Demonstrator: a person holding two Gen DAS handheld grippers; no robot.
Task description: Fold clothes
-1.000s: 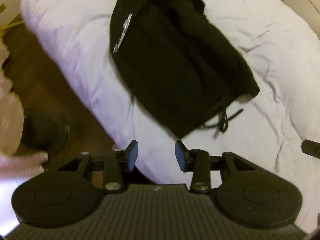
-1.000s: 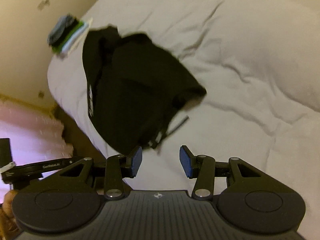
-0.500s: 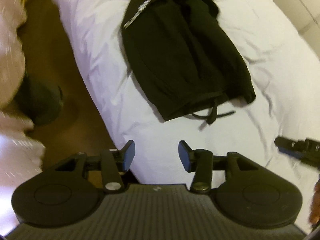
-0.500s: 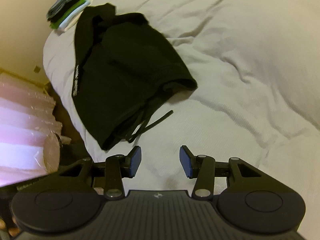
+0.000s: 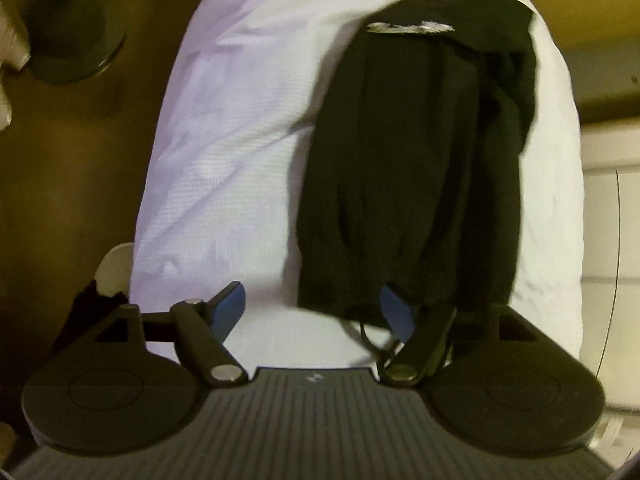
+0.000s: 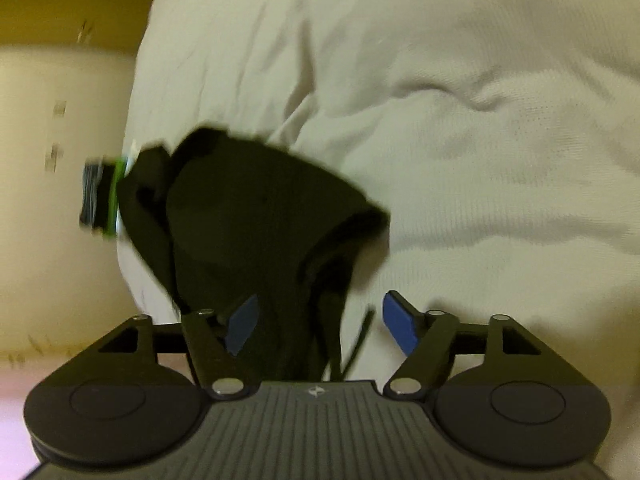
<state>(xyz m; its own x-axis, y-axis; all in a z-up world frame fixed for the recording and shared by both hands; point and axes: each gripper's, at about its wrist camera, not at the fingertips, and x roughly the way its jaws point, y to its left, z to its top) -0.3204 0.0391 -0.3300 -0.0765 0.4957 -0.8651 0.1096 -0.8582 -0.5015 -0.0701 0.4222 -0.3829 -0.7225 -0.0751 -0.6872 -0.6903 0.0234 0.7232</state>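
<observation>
While the black garment (image 5: 416, 168) lies near the bed's (image 5: 224, 152) corner, long axis running straight away from me, my right gripper (image 6: 318, 322) straddles its near hem, jaws opening, unclamped; my left gripper (image 5: 312, 312), also opening, sits beside that hem's left corner.

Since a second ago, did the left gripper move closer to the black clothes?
Yes. The left gripper has come down toward the white bed, its opening jaws now at the black clothes' near edge.
</observation>
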